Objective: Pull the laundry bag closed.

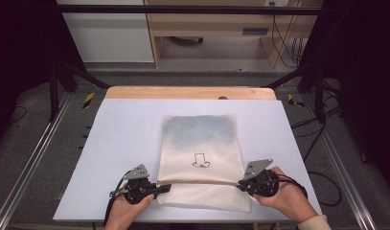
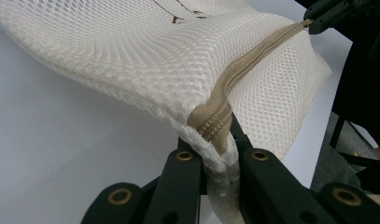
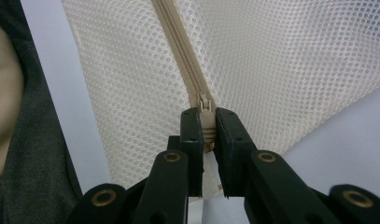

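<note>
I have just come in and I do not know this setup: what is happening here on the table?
A person works on a cream mesh bag lying flat on the white table. The left gripper pinches the bag's edge at one end of the tan zipper. The right gripper is closed on the zipper pull at the other end.

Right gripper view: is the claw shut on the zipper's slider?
Yes, the right claw is clamped on the beige zipper slider at the end of the mesh bag.
</note>
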The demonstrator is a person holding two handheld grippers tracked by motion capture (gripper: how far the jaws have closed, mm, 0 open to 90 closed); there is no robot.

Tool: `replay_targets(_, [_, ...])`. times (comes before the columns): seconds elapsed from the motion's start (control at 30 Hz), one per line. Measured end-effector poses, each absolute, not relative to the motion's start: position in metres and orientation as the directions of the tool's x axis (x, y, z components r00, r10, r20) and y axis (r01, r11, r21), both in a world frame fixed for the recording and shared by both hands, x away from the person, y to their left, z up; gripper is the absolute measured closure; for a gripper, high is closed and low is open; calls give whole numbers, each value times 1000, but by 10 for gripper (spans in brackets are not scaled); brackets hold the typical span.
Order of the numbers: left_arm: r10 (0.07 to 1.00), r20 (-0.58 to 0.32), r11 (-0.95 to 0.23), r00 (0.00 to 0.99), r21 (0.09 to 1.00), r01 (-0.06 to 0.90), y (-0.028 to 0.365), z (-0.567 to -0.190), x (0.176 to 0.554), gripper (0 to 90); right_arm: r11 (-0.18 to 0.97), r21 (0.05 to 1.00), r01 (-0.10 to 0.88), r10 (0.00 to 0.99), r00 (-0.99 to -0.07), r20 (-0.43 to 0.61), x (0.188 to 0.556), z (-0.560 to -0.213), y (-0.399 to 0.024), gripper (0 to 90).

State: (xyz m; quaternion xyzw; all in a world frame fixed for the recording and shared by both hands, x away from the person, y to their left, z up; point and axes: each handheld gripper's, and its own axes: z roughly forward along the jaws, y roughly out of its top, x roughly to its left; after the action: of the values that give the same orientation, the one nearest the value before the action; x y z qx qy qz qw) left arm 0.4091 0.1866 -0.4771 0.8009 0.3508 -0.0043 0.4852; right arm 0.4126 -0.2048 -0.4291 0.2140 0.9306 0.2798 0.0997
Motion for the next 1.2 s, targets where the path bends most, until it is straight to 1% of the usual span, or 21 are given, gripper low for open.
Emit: replay_targets(1.2, [561,-345,-282,752,775,565,188,-477,409,871,744,559,367,475,-878,-56,411,-432,-218,821])
